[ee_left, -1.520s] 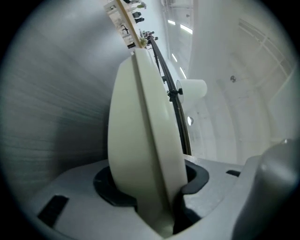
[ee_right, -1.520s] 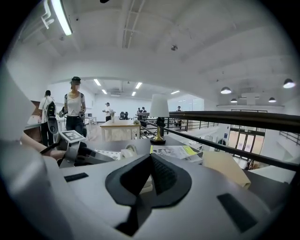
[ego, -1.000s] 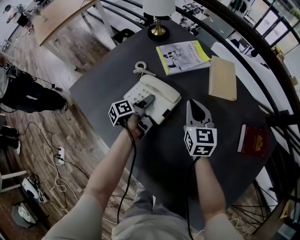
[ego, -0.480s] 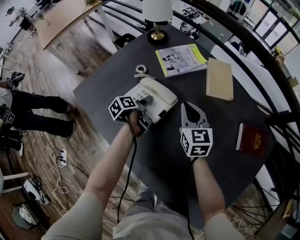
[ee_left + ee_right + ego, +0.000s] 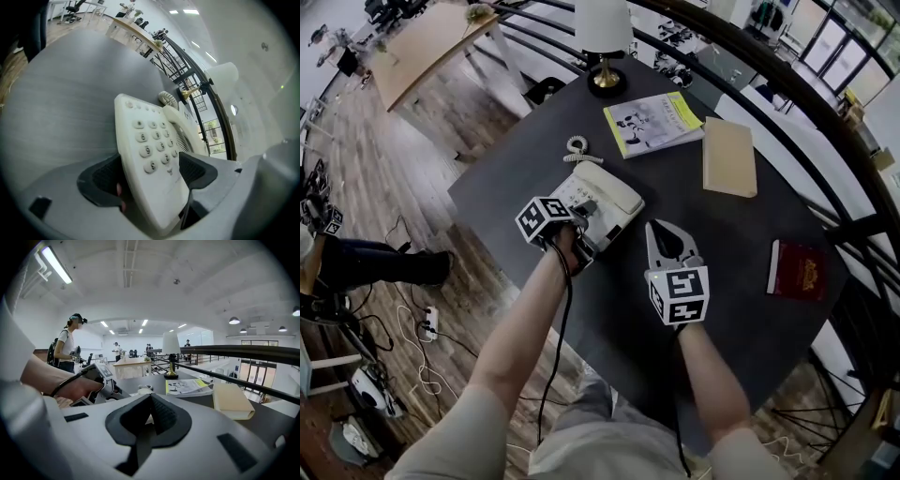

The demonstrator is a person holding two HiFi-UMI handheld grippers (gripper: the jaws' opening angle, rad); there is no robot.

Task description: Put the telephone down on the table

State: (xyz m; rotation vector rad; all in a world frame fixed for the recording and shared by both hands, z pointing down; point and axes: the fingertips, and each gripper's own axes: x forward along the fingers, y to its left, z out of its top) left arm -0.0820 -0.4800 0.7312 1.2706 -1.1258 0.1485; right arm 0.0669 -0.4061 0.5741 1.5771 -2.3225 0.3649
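Head view: shows the cream telephone [image 5: 602, 199] lying on the dark tabletop [image 5: 712, 272], handset in its cradle, with a coiled cord [image 5: 577, 147] just beyond its far end. Finds the left claw [image 5: 586, 214] at the telephone's near edge, angled downward.

Left gripper view: catches that claw spreading, with the keypad end of the telephone between the two dark pads [image 5: 101, 180]. Shows no pinch, the pads standing off its faces.

Places the right claw [image 5: 661, 228] just right of the telephone, over bare tabletop and apart from it.

Right gripper view: shows its tips pressed together, with nothing between them.

Farther back: takes in a lamp [image 5: 605, 28] at the far edge, a yellow-edged magazine [image 5: 652, 124] and a tan book [image 5: 729, 156] beside it. Off to the right, well apart, adds a red booklet [image 5: 802, 270].
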